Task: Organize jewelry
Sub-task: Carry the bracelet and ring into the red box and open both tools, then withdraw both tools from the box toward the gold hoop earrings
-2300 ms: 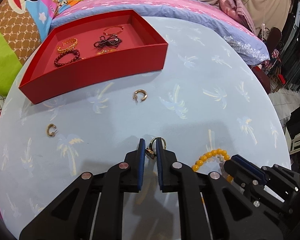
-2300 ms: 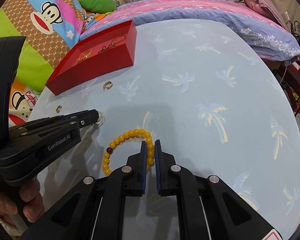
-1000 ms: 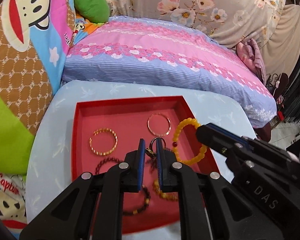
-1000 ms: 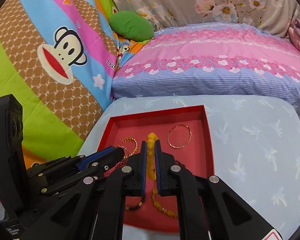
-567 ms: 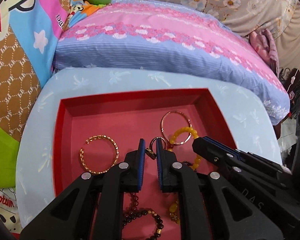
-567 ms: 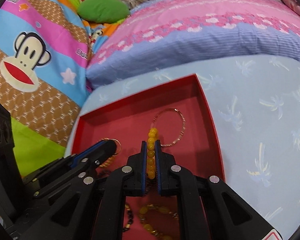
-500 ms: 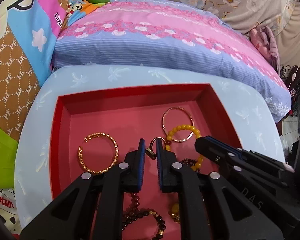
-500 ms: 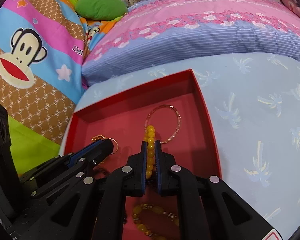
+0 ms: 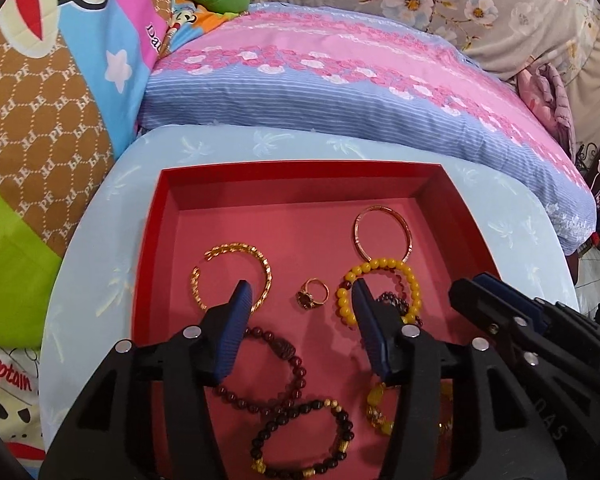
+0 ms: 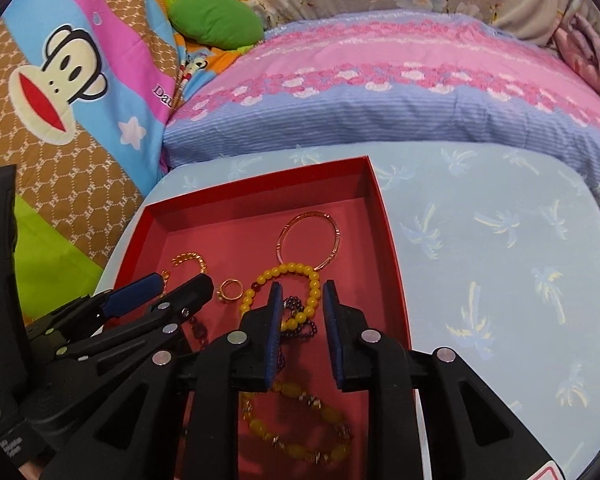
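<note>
Both grippers hover over a red tray (image 9: 152,248) (image 10: 392,264) of jewelry. My left gripper (image 9: 300,292) has its jaws opening; the gold ring with a dark stone (image 9: 311,299) (image 10: 229,290) lies loose on the tray floor between and beyond the fingertips, untouched. My right gripper (image 10: 299,289) has its jaws opening too; the yellow bead bracelet (image 10: 284,272) (image 9: 380,266) lies flat on the tray below them, free of the pads. In the left wrist view the right gripper (image 9: 476,284) shows at the right; in the right wrist view the left gripper (image 10: 176,284) shows at the left.
The tray also holds a gold cuff bangle (image 9: 232,272), a thin rose-gold bangle (image 9: 382,232) (image 10: 309,240), dark bead bracelets (image 9: 276,376) and an amber bead bracelet (image 10: 296,428). The tray sits on a round light-blue palm-print table (image 10: 500,280), with pillows (image 9: 340,92) behind.
Both grippers sank toward the tray and went from shut to open. The ring dropped from the left jaws and the yellow bracelet from the right jaws onto the tray floor.
</note>
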Demonstrator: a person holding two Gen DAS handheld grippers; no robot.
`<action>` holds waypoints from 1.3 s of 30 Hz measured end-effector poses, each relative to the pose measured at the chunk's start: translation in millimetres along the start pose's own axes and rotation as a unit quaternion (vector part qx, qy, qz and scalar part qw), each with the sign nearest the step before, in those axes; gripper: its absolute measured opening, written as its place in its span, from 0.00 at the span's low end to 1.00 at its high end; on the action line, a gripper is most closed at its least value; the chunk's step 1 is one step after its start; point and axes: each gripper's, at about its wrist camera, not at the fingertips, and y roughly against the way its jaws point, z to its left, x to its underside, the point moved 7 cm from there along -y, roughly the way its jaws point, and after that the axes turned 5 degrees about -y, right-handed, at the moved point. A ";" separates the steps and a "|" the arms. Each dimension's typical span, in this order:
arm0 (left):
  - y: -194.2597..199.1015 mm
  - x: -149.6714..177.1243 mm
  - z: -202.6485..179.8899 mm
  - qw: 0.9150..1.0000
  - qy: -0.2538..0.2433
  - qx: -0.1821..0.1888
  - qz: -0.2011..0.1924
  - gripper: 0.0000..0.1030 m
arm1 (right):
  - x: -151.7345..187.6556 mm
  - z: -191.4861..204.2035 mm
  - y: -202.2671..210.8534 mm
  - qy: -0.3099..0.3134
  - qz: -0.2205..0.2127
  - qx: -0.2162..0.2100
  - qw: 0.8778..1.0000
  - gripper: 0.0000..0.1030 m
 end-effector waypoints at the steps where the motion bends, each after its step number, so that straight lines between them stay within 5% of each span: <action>1: 4.0 2.1 0.3 1.000 -0.001 -0.002 -0.002 0.48 | 2.6 1.7 7.2 0.005 -0.005 0.000 1.000 0.25; 10: 71.0 45.5 -2.3 0.998 -0.015 -0.011 -0.053 0.52 | 53.4 0.5 62.4 0.017 -0.012 -0.013 1.000 0.28; 19: 109.3 87.7 -12.7 0.998 -0.015 -0.004 -0.065 0.52 | 101.7 -13.7 93.2 0.007 -0.006 -0.002 1.000 0.28; 31: 100.4 168.1 -3.6 1.000 0.015 -0.021 -0.006 0.54 | 163.4 -31.4 90.8 0.007 0.034 0.018 0.999 0.28; 39: 94.5 190.3 6.0 0.999 0.035 -0.023 0.010 0.54 | 180.0 -26.8 77.8 0.018 0.047 0.022 0.999 0.28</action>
